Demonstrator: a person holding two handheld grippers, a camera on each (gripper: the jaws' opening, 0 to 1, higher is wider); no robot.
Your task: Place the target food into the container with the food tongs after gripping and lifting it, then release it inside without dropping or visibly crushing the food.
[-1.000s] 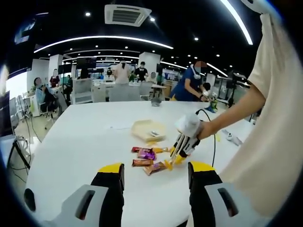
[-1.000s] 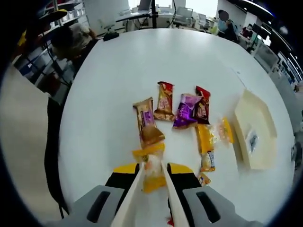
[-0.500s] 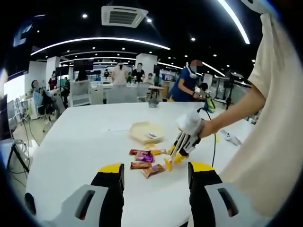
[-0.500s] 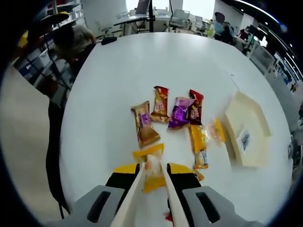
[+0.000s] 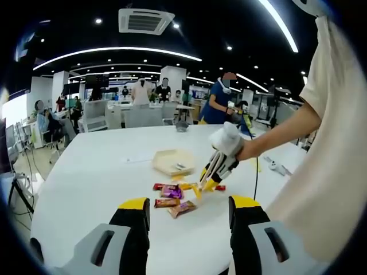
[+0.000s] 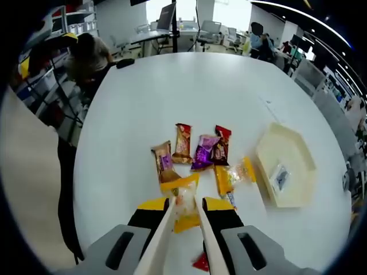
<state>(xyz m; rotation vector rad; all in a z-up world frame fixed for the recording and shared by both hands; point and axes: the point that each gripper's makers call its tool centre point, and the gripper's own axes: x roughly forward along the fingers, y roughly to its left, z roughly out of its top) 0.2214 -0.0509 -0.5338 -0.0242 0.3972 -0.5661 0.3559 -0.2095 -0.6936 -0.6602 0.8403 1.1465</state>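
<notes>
My right gripper is shut on a pair of white food tongs, and the tongs pinch a yellow snack packet held above the white table. The cream container lies to the right, holding a small wrapped item. In the left gripper view the right gripper hangs in a person's hand over the packets, near the container. My left gripper stands open with nothing between its jaws, low over the table's near side.
Several snack packets lie in a cluster: brown, orange-red, purple, dark red and yellow. A small red scrap lies under the tongs. People and desks stand beyond the table's far edge.
The right gripper has risen with the yellow packet in the tongs, so the table's packets look smaller. In the left gripper view it has drifted up and toward the container.
</notes>
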